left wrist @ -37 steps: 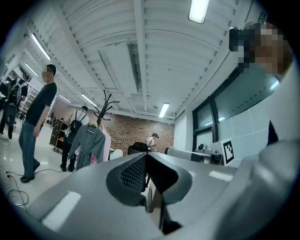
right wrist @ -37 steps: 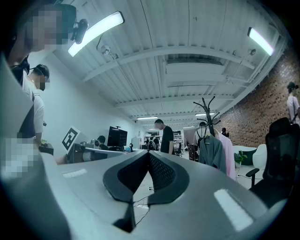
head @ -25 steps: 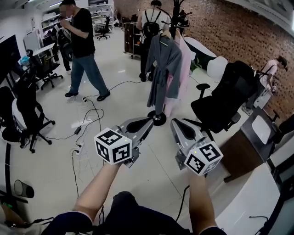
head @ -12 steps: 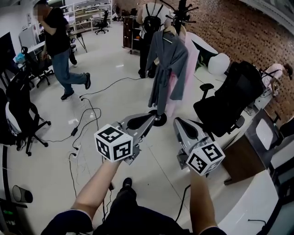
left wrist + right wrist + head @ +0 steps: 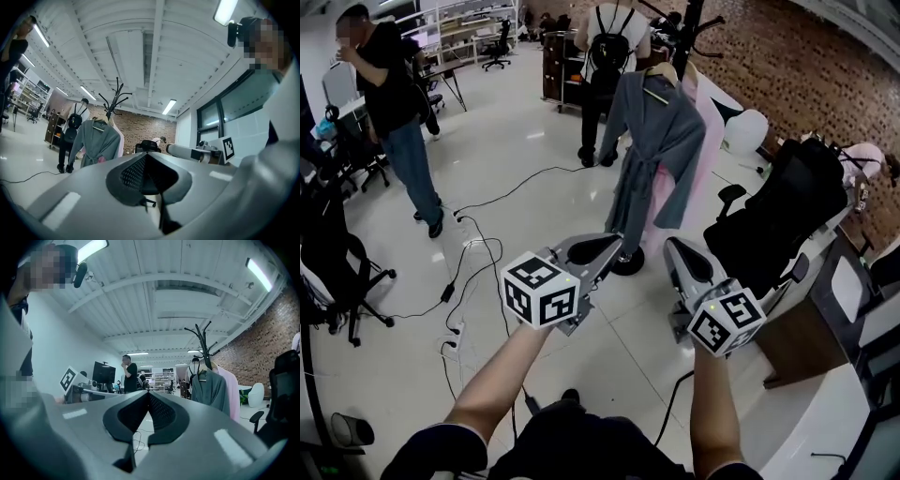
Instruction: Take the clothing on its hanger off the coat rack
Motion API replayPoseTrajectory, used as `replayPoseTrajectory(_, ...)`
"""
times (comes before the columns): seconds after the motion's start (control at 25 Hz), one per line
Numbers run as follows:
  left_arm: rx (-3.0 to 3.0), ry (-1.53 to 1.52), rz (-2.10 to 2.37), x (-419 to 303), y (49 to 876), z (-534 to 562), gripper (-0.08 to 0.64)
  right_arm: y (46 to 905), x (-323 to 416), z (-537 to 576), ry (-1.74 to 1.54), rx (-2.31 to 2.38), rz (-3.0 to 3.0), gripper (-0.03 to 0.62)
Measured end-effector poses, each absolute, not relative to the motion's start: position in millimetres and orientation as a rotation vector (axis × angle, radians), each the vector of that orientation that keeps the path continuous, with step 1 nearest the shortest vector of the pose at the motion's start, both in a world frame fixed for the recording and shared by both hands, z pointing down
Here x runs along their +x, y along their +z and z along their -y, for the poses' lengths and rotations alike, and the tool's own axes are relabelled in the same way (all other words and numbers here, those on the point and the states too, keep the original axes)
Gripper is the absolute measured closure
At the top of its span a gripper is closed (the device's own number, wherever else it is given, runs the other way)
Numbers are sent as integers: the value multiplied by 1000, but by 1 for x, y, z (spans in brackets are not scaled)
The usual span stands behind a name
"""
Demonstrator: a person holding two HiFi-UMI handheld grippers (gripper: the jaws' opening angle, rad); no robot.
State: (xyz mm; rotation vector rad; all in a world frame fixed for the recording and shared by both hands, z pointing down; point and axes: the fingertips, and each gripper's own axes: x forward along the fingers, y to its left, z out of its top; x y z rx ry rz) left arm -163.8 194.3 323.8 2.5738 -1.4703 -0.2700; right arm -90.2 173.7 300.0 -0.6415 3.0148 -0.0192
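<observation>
A grey robe [image 5: 652,155] hangs on a wooden hanger from a black coat rack [image 5: 689,28], with a pink garment [image 5: 701,112] behind it. The rack's round base [image 5: 628,264] stands on the white floor. My left gripper [image 5: 614,246] and right gripper [image 5: 672,247] are held side by side at waist height, short of the robe and touching nothing. Both have their jaws together with nothing in them. The left gripper view shows the robe [image 5: 96,145] ahead to the left of my left gripper [image 5: 146,154]. In the right gripper view the robe [image 5: 211,390] is ahead to the right of my right gripper [image 5: 149,392].
A black office chair [image 5: 778,211] stands just right of the rack, with a desk [image 5: 830,281] beyond it. A person with a backpack [image 5: 609,56] stands behind the rack; another person in black [image 5: 389,94] is at far left. Cables [image 5: 478,253] trail over the floor at left.
The rack and robe have come nearer and higher in the head view. The person in black has walked off to the far left. Both grippers stay shut.
</observation>
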Motion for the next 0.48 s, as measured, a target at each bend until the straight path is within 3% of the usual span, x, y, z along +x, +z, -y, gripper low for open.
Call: replayPoseTrajectory(0.48, 2584, -253, 1445, -227, 326, -97, 549, 303, -146, -76, -27, -703, -3007, 592)
